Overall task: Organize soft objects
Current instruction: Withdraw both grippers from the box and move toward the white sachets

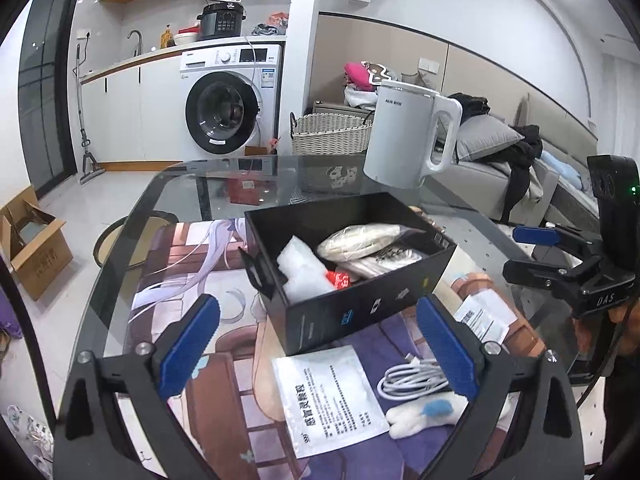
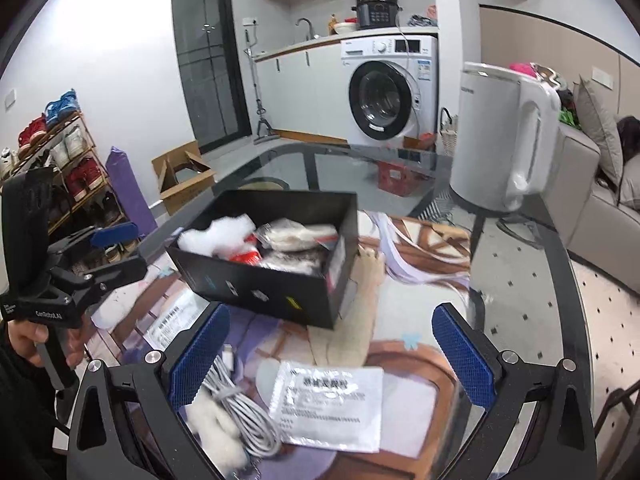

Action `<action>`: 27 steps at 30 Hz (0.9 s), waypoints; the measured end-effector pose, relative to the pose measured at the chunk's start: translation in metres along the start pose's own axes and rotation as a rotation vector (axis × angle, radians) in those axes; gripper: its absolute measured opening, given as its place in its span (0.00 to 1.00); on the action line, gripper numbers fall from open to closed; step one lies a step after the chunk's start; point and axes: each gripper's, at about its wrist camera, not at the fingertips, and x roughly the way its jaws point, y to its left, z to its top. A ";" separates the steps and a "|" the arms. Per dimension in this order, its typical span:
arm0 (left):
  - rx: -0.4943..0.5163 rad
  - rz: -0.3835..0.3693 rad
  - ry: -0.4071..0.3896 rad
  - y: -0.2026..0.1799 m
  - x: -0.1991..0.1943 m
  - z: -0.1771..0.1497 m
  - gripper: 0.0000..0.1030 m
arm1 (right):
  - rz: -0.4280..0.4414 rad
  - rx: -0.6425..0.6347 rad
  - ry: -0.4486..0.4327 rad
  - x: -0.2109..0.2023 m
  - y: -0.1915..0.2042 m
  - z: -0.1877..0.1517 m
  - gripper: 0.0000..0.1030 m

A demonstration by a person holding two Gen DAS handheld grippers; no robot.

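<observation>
black box (image 1: 352, 276) taken as the landmark; it sits on the printed mat (image 1: 192, 280) on the glass table (image 1: 120, 240) and already holds several bagged soft items plus a white foam-like wad.

left gripper (image 1: 318, 344): jaws wide, nothing between the pads. right gripper (image 2: 332, 354): jaws wide, likewise empty.

items not yet in the box, all on the near side of it, toward both cameras:
- foil sachet (image 1: 330, 400), flat, just beside the box's near wall.
- coiled white cable (image 1: 416, 380), beside the sachet.
- white plush piece (image 1: 424, 416), partly under the cable, long axis roughly across the left jaws' line.

judgement: plush piece is the likely next pick. in the left wrist view it lies by the right-hand finger; in the right wrist view (image 2: 216, 424) by the left-hand finger, half hidden by the cable. neither hand clearly nearer. risk: snagging the cable with it.
</observation>
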 end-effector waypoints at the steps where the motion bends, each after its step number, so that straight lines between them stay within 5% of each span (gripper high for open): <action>1: 0.002 -0.002 0.000 -0.001 -0.001 -0.001 0.96 | -0.002 0.007 0.007 0.001 -0.002 -0.003 1.00; 27: 0.065 -0.007 0.137 0.003 0.025 -0.024 0.96 | 0.021 -0.120 0.270 0.047 -0.005 -0.049 1.00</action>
